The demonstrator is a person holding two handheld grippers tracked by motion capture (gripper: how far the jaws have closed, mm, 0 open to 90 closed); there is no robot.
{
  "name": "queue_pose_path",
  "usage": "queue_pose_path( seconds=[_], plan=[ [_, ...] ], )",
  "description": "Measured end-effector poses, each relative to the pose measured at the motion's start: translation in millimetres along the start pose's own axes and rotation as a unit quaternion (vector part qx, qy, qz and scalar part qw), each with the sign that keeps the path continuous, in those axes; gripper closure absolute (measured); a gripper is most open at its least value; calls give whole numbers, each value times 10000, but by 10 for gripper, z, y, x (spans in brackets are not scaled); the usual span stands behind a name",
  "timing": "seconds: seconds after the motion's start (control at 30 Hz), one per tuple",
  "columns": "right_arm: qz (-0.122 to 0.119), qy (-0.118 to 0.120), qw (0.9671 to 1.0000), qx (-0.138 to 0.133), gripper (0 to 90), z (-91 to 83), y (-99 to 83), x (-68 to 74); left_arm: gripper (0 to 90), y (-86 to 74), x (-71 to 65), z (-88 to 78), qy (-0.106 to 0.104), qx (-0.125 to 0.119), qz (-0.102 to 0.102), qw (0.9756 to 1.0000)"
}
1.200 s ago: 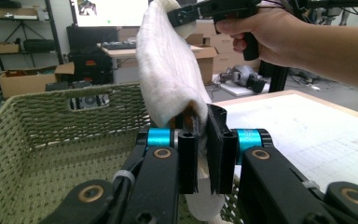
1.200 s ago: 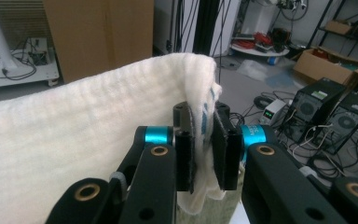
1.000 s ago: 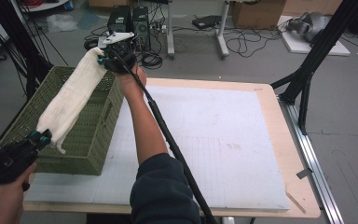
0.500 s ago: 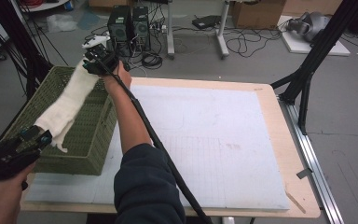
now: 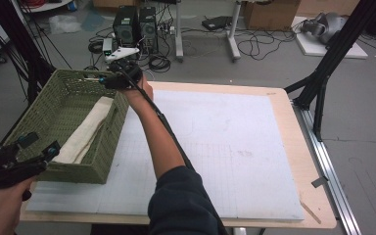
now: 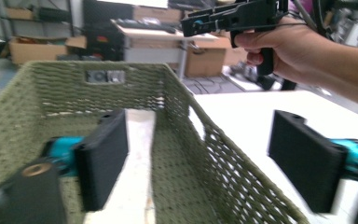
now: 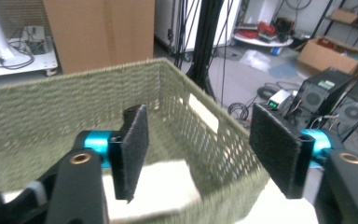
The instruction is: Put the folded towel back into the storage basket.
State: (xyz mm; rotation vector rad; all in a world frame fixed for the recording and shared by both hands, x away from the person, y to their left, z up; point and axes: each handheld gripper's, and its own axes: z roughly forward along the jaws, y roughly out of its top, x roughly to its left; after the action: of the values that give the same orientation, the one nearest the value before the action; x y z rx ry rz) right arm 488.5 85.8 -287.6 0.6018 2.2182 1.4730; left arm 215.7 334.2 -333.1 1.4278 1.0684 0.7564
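A long white cloth (image 5: 85, 132) lies inside the green woven basket (image 5: 73, 172) at the table's left. My left gripper (image 5: 41, 144) hovers at the basket's near corner. Its jaws have just been opening and it stands open (image 6: 200, 149), astride the basket's side wall (image 6: 186, 163), with the cloth (image 6: 137, 186) below and untouched. My right gripper (image 5: 94, 79) is over the far right corner. Its jaws have also just been opening and it is open (image 7: 205, 144) above the rim (image 7: 214, 186), with the cloth (image 7: 158, 186) lying beneath and nothing between the pads.
The basket stands on a white mat (image 5: 225, 147) covering a wooden table (image 5: 318, 196). Computer towers (image 5: 137, 24) and cables lie on the floor behind. Black stand legs (image 5: 323, 73) rise at the right. The right hand and its gripper (image 6: 233, 18) appear beyond the basket.
The cloth was stretched between both shut grippers above the basket; both have opened and it now lies in the basket. The right gripper has dipped towards the far rim.
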Motion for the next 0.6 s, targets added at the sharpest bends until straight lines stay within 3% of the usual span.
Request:
queue_pose_path(
  seconds=[0.23,0.6],
  plan=[
    [105,16,9999,81,205,-360,-135,-130,182,7,-65,69,-252,55,9,9997],
    [182,138,9996,135,170,-723,-264,-230,180,24,-163,191,-680,40,73,9976]
  ],
)
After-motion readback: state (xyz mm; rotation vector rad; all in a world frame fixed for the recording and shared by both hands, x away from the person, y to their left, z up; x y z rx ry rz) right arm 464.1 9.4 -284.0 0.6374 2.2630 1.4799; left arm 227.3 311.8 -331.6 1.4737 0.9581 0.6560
